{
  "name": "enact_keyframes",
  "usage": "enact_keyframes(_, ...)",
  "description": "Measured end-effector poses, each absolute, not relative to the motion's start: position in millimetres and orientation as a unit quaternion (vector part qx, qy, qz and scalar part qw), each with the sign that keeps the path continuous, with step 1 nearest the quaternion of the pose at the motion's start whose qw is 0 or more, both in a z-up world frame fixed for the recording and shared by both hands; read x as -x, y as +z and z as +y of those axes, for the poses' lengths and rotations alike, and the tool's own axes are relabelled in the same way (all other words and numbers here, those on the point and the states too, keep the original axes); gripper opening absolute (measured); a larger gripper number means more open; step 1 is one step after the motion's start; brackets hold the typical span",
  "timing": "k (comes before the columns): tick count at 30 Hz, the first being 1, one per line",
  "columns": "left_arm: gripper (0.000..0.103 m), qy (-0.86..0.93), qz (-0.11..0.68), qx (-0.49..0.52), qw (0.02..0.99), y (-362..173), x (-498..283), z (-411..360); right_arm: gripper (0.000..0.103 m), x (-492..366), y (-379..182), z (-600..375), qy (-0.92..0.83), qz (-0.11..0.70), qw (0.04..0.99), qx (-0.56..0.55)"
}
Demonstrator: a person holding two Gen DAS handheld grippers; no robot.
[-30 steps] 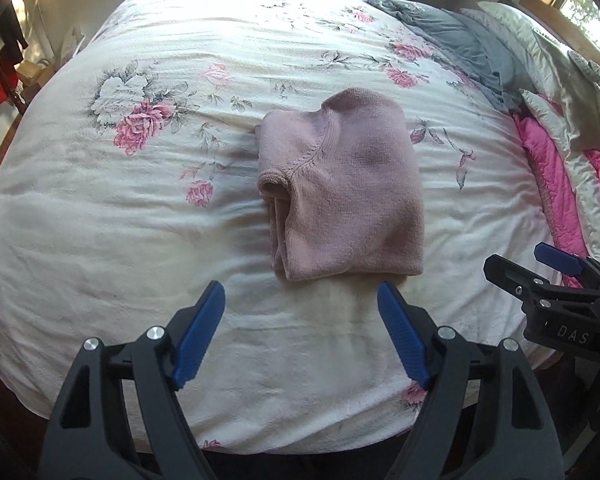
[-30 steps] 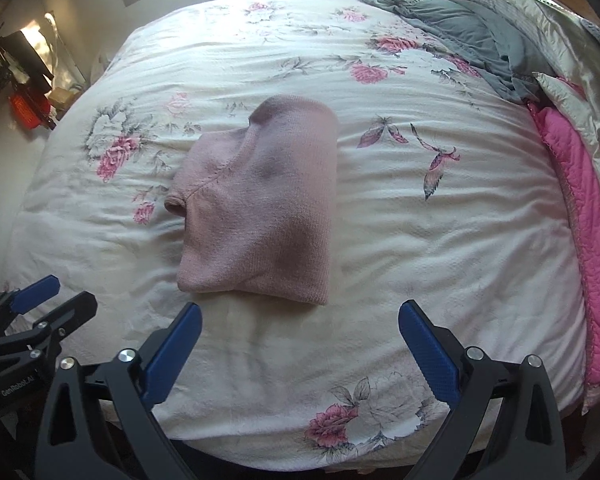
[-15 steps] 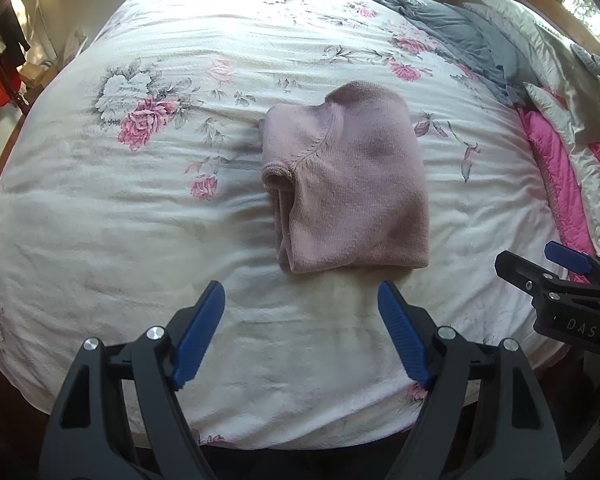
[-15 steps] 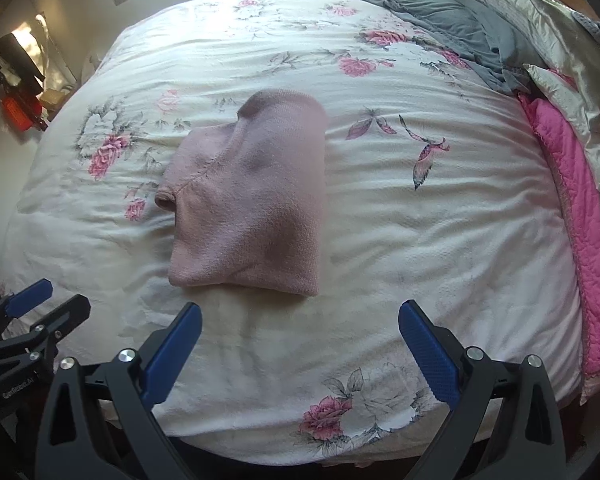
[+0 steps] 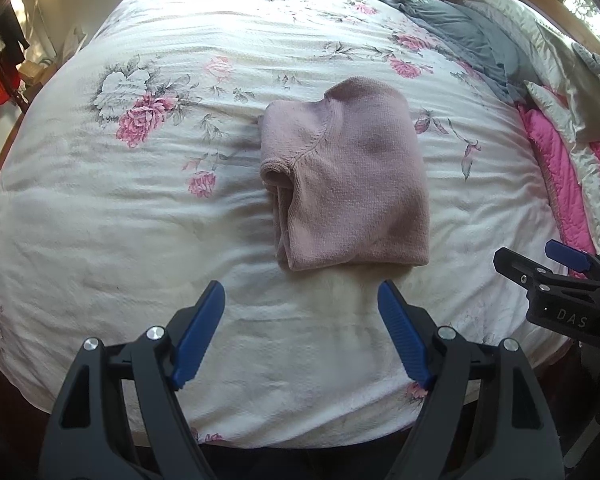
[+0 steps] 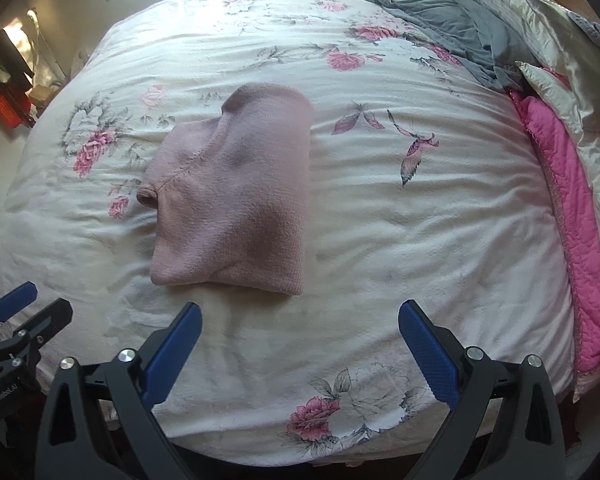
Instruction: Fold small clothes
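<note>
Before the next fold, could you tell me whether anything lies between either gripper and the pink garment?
Nothing visible does. Only bare floral bedspread separates the open left gripper and open right gripper from the folded pink garment.

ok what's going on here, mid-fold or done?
Looks done, or between folds. The pink knit top lies folded into a compact rectangle on the floral bedspread. Neither tool is touching it: the left tongs and right tongs both hang open over the near edge of the bed, short of the garment, holding nothing.
</note>
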State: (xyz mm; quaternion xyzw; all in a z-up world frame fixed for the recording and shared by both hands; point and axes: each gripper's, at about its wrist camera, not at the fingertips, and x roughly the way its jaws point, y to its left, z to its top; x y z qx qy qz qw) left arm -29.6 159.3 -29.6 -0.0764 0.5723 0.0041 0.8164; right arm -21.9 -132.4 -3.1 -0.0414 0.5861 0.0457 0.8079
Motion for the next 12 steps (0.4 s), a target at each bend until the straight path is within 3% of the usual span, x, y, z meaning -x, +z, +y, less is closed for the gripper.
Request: enact_keyframes(12,0.079,0.004,0.571,0.08,0.817,-28.9,29.2,157.7,0.099,19.6,-5.7,-130.3,0.037,0.591,0.804,0.05)
